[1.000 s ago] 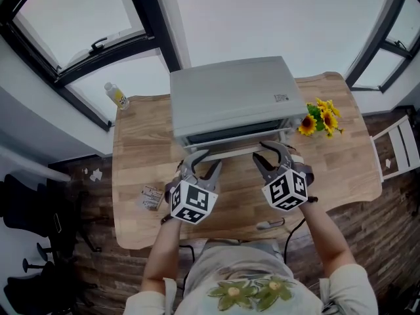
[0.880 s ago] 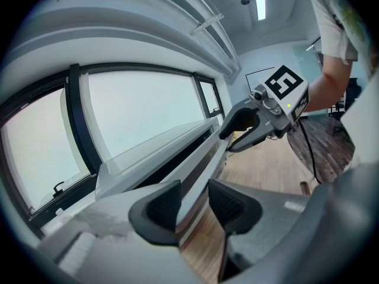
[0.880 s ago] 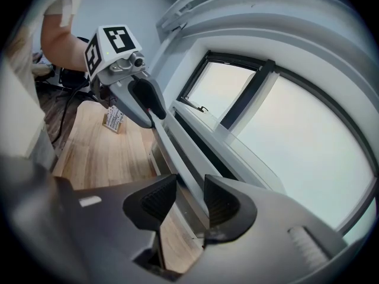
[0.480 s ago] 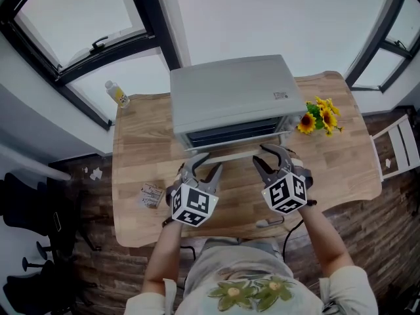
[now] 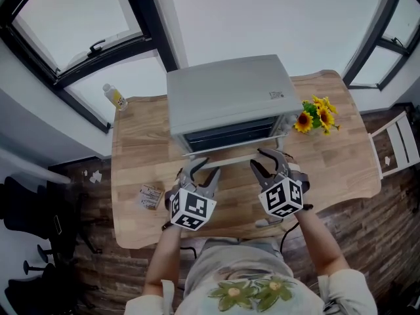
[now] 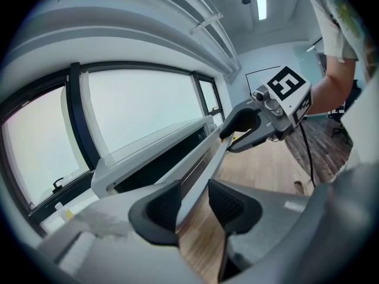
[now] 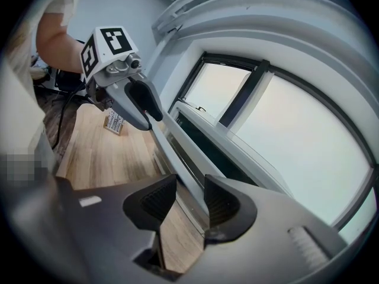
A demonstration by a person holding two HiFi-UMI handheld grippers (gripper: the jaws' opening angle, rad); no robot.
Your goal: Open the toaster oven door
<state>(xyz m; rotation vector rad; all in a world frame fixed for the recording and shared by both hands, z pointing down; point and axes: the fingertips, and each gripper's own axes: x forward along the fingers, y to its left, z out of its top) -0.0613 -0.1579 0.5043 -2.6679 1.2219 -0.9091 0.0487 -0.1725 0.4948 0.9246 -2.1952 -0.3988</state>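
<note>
A grey toaster oven point(image 5: 226, 94) stands at the back of the wooden table point(image 5: 341, 169), its door tipped partly open so the dark inside shows. The door's long handle bar point(image 5: 230, 157) runs across the front. My left gripper point(image 5: 202, 167) is shut on the bar's left part; in the left gripper view the handle point(image 6: 204, 170) passes between the pads of that gripper point(image 6: 192, 200). My right gripper point(image 5: 266, 161) is shut on the bar's right part, and in the right gripper view the handle point(image 7: 172, 144) runs between the jaws of that gripper point(image 7: 190, 201).
A small bottle point(image 5: 116, 97) stands at the table's back left corner. Yellow flowers point(image 5: 316, 117) sit right of the oven. A small packet point(image 5: 151, 195) lies left of my left gripper. A cable point(image 5: 269, 223) hangs at the front edge. A white chair point(image 5: 397, 149) is at the right.
The oven door has swung a little further open. Both grippers have come slightly toward the person with the handle between their jaws.
</note>
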